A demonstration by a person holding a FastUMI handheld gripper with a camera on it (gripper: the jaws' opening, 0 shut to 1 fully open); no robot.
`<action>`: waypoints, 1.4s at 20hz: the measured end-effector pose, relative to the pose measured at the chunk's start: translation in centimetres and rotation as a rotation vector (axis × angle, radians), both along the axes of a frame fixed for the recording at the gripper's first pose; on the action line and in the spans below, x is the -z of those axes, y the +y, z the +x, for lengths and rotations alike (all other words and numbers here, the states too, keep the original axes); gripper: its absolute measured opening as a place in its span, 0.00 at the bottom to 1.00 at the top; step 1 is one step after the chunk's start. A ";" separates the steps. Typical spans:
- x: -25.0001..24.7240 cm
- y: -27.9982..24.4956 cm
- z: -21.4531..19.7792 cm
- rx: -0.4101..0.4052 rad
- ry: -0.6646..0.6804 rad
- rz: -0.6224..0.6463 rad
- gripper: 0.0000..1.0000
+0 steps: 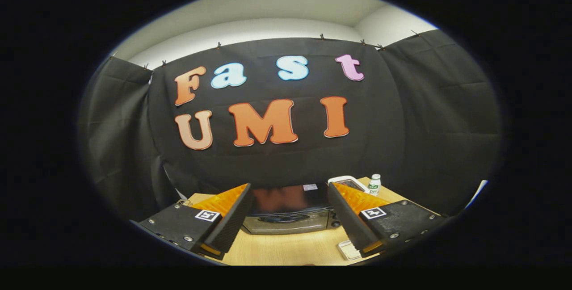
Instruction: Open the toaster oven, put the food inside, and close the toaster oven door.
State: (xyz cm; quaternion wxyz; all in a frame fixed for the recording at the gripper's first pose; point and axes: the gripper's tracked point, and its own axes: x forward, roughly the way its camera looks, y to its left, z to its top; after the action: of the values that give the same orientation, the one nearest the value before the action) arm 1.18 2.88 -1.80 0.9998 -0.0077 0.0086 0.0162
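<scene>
The toaster oven (pixel 288 212) stands on the wooden table (pixel 286 247), a dark box with a glossy top and a silver front, seen from above and in front. Its door looks shut. My gripper (pixel 289 218) hovers above the table on the near side of the oven, its two black-and-orange fingers spread wide apart with nothing between them. The left finger (pixel 223 218) and the right finger (pixel 357 218) frame the oven's two sides. A small white dish (pixel 348 250) lies on the table under the right finger, partly hidden; what is on it I cannot tell.
Behind the oven to the right lie a white flat object (pixel 349 182) and a small white bottle with a green label (pixel 374 184). The black cloth wall closes off the back of the table.
</scene>
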 end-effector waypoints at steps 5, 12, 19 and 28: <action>5.5 2.9 4.1 -0.028 0.051 -0.037 0.99; 12.7 3.0 11.7 -0.024 0.150 -0.219 0.99; 16.2 1.4 15.5 0.032 0.245 -0.207 1.00; 19.6 1.2 15.0 0.025 0.334 -0.186 0.99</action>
State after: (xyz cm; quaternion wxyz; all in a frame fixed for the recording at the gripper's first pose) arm 16.14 4.05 -21.41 0.9796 -0.0975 0.1758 0.0038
